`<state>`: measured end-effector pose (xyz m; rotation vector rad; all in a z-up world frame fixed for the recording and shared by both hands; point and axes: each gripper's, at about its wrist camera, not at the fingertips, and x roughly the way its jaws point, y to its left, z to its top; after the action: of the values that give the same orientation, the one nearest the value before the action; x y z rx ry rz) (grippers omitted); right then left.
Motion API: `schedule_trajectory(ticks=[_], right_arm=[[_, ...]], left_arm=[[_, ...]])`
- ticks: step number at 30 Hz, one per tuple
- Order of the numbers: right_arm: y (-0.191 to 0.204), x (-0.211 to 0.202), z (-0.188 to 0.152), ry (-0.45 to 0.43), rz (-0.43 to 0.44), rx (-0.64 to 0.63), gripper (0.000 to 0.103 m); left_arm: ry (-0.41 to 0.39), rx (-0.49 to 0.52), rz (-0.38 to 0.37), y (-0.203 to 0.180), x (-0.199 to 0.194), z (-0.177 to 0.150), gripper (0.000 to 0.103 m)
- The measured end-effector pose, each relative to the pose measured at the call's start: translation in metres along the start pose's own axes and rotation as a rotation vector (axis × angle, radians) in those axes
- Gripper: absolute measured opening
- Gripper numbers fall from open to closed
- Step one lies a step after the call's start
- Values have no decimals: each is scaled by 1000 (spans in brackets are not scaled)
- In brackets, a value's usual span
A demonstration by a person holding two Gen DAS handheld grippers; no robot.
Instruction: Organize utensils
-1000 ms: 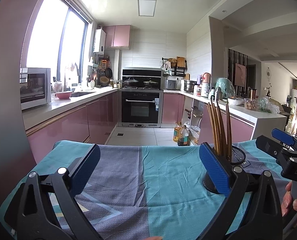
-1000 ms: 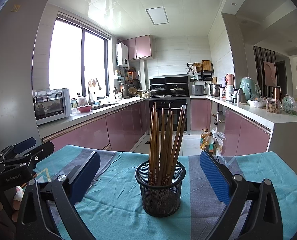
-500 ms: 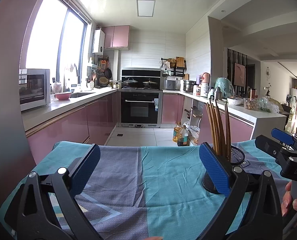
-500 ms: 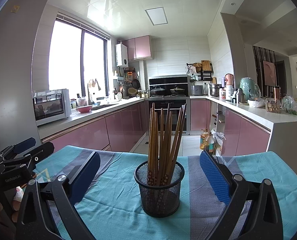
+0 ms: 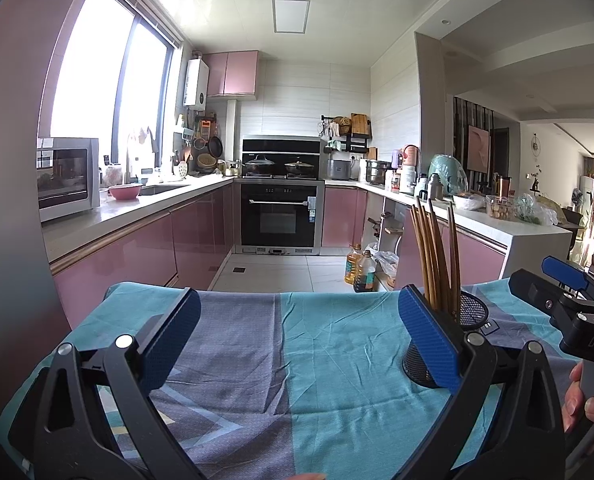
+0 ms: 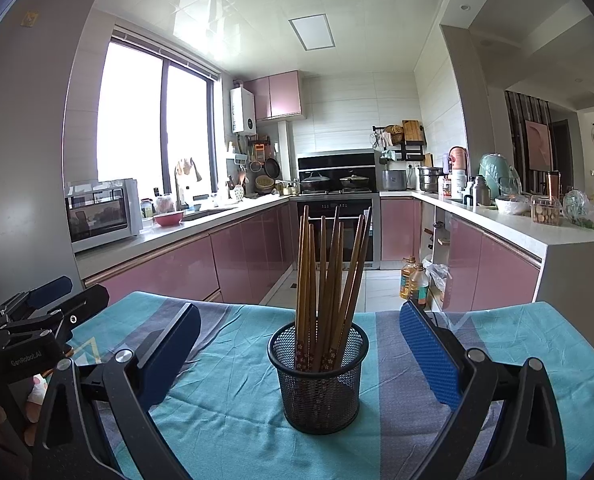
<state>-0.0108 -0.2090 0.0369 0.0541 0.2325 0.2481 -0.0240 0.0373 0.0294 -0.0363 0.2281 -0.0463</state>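
A black mesh holder point(image 6: 318, 380) stands upright on the table with several brown wooden chopsticks point(image 6: 329, 276) standing in it. It sits centred between the wide-open fingers of my right gripper point(image 6: 299, 350), a little ahead of them. In the left wrist view the holder point(image 5: 471, 314) and chopsticks point(image 5: 433, 252) show partly behind my right finger pad point(image 5: 427, 340). My left gripper point(image 5: 297, 336) is open and empty over bare cloth, left of the holder. The right gripper point(image 5: 569, 296) shows at the right edge there.
A teal and grey-purple cloth point(image 6: 233, 412) covers the table. Beyond its far edge lies a kitchen with pink cabinets point(image 6: 241, 256), an oven point(image 5: 279, 218), oil bottles point(image 5: 359, 266) on the floor and a cluttered counter point(image 6: 537, 220) at right. The left gripper point(image 6: 33, 332) shows at the left edge.
Almost nothing has moved. Both grippers stay open, and the holder with the chopsticks stands in the same place.
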Motion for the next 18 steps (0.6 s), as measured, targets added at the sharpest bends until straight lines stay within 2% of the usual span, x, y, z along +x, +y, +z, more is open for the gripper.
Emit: schedule_trajectory(ticks=[18], right_arm=[[-1,0,0,0,0,2,96]], left_arm=[[-1,3,1,-1,0,-1,97]])
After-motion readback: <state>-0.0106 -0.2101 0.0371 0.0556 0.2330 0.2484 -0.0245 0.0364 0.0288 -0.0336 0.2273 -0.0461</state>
